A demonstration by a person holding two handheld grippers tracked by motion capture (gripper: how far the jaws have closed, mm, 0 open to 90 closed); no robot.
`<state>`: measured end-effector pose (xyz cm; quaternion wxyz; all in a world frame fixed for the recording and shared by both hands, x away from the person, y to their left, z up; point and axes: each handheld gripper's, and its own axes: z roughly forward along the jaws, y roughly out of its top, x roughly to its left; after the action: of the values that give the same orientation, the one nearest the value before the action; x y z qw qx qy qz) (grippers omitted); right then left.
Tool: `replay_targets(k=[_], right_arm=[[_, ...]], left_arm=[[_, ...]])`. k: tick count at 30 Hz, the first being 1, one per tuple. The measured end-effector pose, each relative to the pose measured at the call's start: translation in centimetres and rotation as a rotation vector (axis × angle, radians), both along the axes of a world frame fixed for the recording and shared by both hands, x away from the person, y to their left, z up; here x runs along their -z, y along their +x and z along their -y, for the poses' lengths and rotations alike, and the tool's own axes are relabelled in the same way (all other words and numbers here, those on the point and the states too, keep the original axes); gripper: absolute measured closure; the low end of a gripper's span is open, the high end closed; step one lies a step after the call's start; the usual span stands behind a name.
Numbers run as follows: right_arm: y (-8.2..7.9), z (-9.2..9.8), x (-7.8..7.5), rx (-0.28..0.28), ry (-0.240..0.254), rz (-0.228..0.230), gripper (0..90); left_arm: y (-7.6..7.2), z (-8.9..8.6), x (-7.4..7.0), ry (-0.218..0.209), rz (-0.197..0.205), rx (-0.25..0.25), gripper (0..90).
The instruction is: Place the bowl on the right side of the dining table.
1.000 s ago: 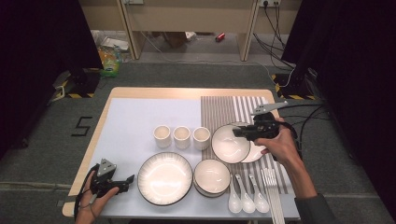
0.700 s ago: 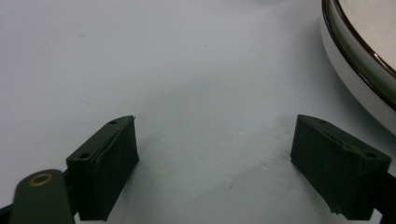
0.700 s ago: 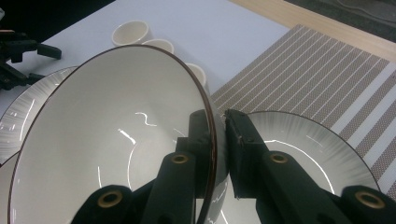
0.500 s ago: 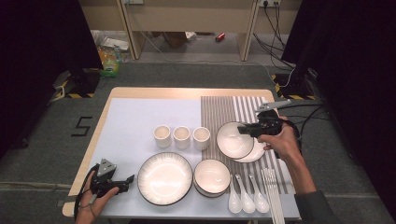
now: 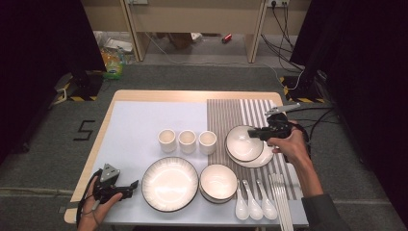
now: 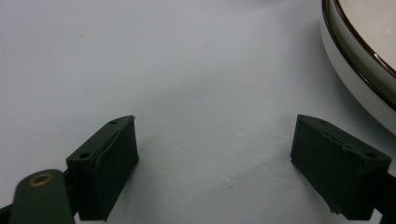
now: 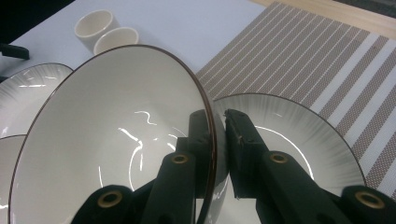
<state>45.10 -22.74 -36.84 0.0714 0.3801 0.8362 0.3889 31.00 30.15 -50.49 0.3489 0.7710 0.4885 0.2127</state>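
Right gripper clamps the rim of a tilted bowl above the plate near the bench's right edge, wrist level; left gripper rests wide apart.

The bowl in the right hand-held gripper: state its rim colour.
Dark brown rim on the white bowl, clearest in the right gripper view, where the right hand-held gripper pinches it.

Glossy glazed ceramic bowl; matt woven placemat.

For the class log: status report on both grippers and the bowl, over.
Right gripper shut on white dark-rimmed bowl, tilted over white ribbed plate. Left gripper open, on pale table. Nothing in the way.
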Motion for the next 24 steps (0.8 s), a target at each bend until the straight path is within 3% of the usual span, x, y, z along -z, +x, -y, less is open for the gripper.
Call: replay_targets(k=[24], right_arm=[[1.9, 1.9, 3.8, 0.079, -0.017, -0.070, 80.8]], left_arm=[[0.0, 0.0, 0.0, 0.001, 0.000, 0.000, 13.6]])
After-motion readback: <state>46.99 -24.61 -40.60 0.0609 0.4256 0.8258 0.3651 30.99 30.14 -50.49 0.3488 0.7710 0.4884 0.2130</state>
